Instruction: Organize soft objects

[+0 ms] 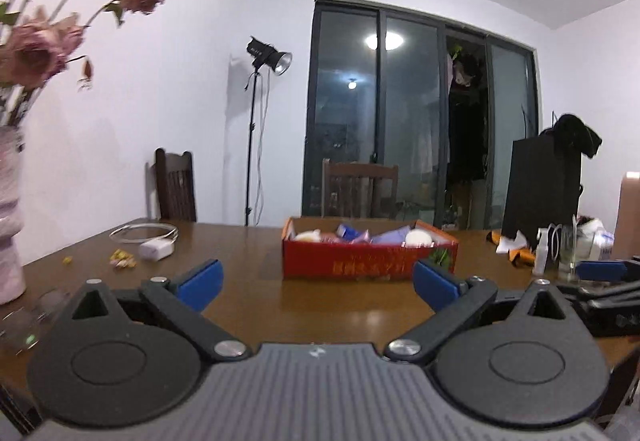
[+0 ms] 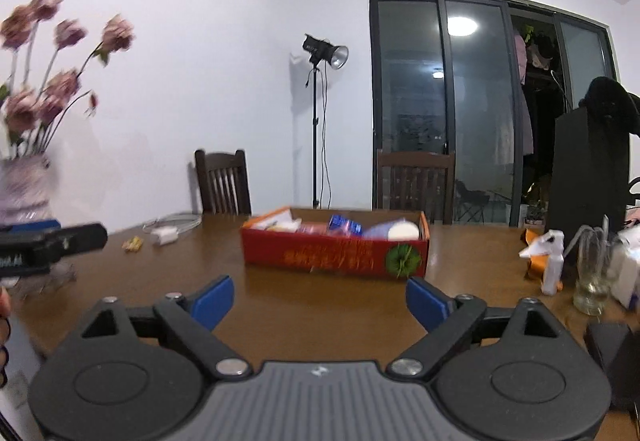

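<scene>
**Red box on worktop, both tools empty**

Red cardboard box, open top, sits mid-worktop, long side toward both cameras. Yellow print along the front wall; green round emblem at its right end. Inside: soft objects piled to about rim height. A pale cream lump at the left end, blue-and-white packets in the middle, a lilac piece right of centre, a round white item near the right end. Finer detail too blurred to tell.

Vase, pale and ribbed, at far left edge of the worktop, holding dried pink flowers on long stems.

Clear glass jar at the right side, next to a small white bottle; the jar's contents are unclear. Black bag stands upright behind them.

White charger with coiled cable and a few yellowish scraps lie left of the box, well apart from it.

Left hand-held gripper: blue pads spread wide, nothing between them, box beyond the tips. Right hand-held gripper: likewise spread wide and empty, box ahead, not touching.
</scene>
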